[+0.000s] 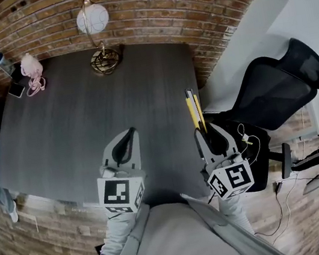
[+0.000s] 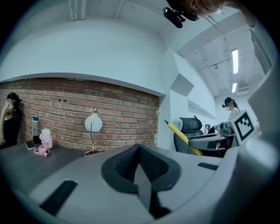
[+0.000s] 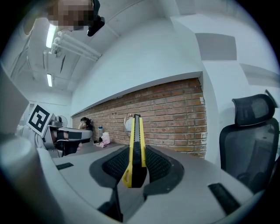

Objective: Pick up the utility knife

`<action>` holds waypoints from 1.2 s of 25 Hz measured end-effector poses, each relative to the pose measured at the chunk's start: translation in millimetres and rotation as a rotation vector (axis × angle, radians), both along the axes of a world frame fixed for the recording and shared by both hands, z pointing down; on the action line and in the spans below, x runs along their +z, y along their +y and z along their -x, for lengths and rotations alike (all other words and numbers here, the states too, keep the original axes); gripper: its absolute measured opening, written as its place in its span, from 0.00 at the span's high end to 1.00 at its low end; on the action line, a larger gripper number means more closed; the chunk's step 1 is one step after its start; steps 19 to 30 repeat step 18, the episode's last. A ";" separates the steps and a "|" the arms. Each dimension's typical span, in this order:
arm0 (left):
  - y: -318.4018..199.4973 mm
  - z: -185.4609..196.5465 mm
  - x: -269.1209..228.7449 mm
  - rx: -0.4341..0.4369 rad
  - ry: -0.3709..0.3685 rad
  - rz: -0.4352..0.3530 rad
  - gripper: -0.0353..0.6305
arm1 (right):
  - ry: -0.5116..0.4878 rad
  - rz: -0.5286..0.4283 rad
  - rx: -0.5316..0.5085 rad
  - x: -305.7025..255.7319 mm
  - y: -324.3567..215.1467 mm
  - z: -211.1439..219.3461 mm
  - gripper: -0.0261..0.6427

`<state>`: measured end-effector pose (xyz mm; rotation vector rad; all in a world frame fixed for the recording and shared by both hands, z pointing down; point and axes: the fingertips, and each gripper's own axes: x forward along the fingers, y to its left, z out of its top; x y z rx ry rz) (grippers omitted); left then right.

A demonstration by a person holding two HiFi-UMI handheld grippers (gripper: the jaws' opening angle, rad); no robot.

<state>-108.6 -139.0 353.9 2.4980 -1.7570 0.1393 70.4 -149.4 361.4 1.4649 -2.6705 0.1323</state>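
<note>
Table [image 1: 55, 124]: bare in the middle; only a lamp [image 1: 93, 19] is seen at its far edge, so nothing crowds the work.
Left gripper [image 1: 128, 136]: jaws are shut together on nothing; it is held level over the near edge, apparently parked because it is not needed.
Knife [image 1: 194, 107]: held by its rear end, tip pointed ahead, above the table's right edge; it is judged lifted clear.
Right gripper [image 1: 204, 130]: clamped on the knife's flat sides, which likely prevents twisting.
Chair [image 1: 274, 82]: apart from the table, to the right.
</note>
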 end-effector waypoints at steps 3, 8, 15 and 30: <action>1.9 -1.4 0.0 0.004 -0.001 -0.001 0.92 | -0.001 -0.001 0.000 -0.2 2.8 0.4 0.77; 4.7 -5.3 1.0 0.010 0.001 0.003 0.92 | -0.005 0.001 0.001 0.0 6.7 -1.4 0.77; 12.3 -10.5 3.1 0.018 0.004 0.010 0.92 | -0.005 0.000 -0.009 -1.7 14.9 -0.1 0.77; 15.2 -12.1 4.3 0.022 0.004 0.013 0.92 | -0.007 -0.001 -0.010 -1.6 17.6 0.2 0.77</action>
